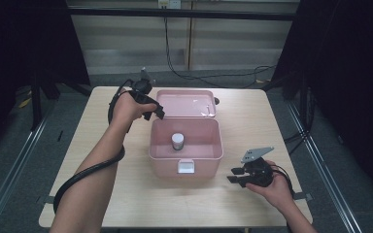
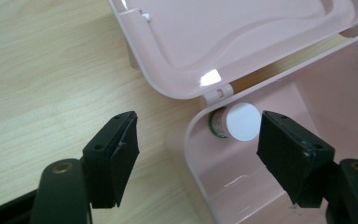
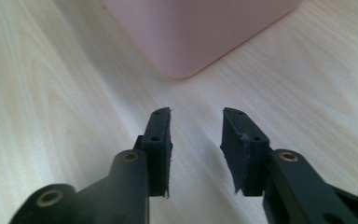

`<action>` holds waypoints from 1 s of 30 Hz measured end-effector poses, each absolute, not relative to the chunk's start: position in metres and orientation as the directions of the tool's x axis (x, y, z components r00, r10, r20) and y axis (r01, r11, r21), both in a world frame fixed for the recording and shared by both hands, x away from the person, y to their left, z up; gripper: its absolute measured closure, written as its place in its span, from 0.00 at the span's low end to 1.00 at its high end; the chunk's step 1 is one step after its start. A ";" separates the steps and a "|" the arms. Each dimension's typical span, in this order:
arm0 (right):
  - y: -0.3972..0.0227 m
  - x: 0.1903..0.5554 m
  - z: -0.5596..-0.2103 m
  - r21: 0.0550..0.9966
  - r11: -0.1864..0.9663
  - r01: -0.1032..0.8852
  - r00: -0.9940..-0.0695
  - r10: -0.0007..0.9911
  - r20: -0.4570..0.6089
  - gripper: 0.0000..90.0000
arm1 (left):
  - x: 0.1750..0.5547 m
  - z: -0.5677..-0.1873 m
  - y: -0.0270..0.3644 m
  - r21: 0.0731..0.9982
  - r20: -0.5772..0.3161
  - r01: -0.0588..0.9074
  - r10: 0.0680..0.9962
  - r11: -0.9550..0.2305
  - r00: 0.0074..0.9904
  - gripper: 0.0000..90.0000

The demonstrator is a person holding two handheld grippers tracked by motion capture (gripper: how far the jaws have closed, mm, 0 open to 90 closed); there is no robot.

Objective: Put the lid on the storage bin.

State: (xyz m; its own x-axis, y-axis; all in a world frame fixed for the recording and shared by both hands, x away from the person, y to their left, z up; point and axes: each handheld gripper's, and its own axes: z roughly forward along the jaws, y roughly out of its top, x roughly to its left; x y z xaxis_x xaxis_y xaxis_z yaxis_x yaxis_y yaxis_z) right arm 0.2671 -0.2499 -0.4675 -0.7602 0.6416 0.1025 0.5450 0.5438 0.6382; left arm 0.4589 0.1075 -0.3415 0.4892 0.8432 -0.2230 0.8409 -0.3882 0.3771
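From the high view, a pink box (image 1: 185, 145) sits open in the middle of the wooden table (image 1: 102, 204), its lid (image 1: 187, 103) folded flat behind it. A small bottle (image 1: 177, 141) with a white cap stands upright inside the box, near the middle of its floor. A white latch (image 1: 186, 167) sits on the front wall of the box. The left gripper (image 1: 154, 110) hovers at the back left corner of the box, by the hinge, holding nothing. The right gripper (image 1: 233, 175) is off the box's front right corner, just above the table, with nothing in it.

In the left gripper view, the jaws stand wide apart and straddle the box's corner rim: one outside over the table, the other over the inside. The bottle (image 2: 235, 122) shows between them, farther off, untouched; its label has a green edge, and the print is too small to read.

In the right gripper view, the jaws are parted by a narrow gap over bare table, pointing at a rounded corner of the box (image 3: 200, 32).
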 end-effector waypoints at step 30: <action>-0.201 0.267 -0.426 0.535 0.656 0.532 -0.833 0.518 0.193 1.00 | 0.468 -0.348 0.129 0.411 -0.244 0.854 0.863 -0.321 0.442 0.24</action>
